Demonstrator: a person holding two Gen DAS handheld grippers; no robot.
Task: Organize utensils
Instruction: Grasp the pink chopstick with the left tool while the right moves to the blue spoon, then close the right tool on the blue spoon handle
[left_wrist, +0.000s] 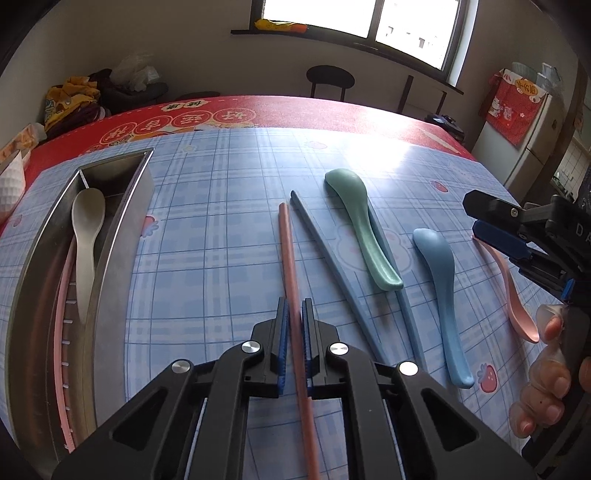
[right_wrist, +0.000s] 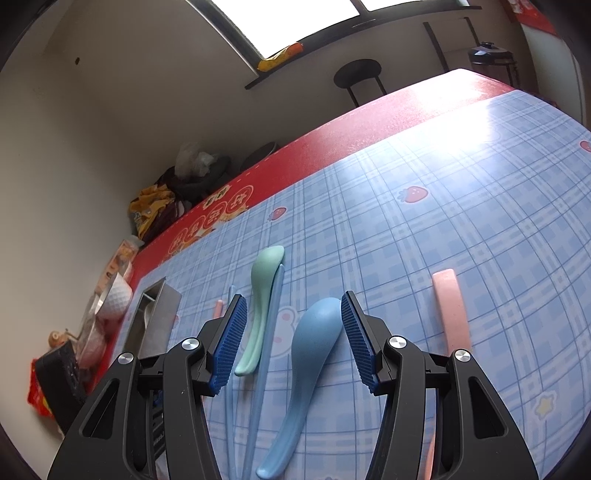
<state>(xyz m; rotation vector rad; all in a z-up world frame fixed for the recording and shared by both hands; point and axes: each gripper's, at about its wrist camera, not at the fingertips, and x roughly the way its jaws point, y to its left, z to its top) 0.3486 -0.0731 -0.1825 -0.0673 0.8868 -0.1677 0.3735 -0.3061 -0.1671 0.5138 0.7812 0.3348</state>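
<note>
Pinching the pink chopstick (left_wrist: 291, 280) tight in the left gripper (left_wrist: 294, 325), lifting level toward the steel tray (left_wrist: 129, 206), right gripper (right_wrist: 293, 332) spread above the blue spoon (right_wrist: 306, 350).

The long rectangular brushed-steel utensil box (left_wrist: 122, 206) at the left of the frame has a dull metallic sheen. The blue-checked tablecloth (left_wrist: 221, 229) looks like smooth, glossy plastic, with window glare at the upper right. The mint-green spoon (left_wrist: 356, 225) and sky-blue spoon (right_wrist: 314, 350) look matt plastic. The blue gripper pads (right_wrist: 236, 343) are finely ribbed.
</note>
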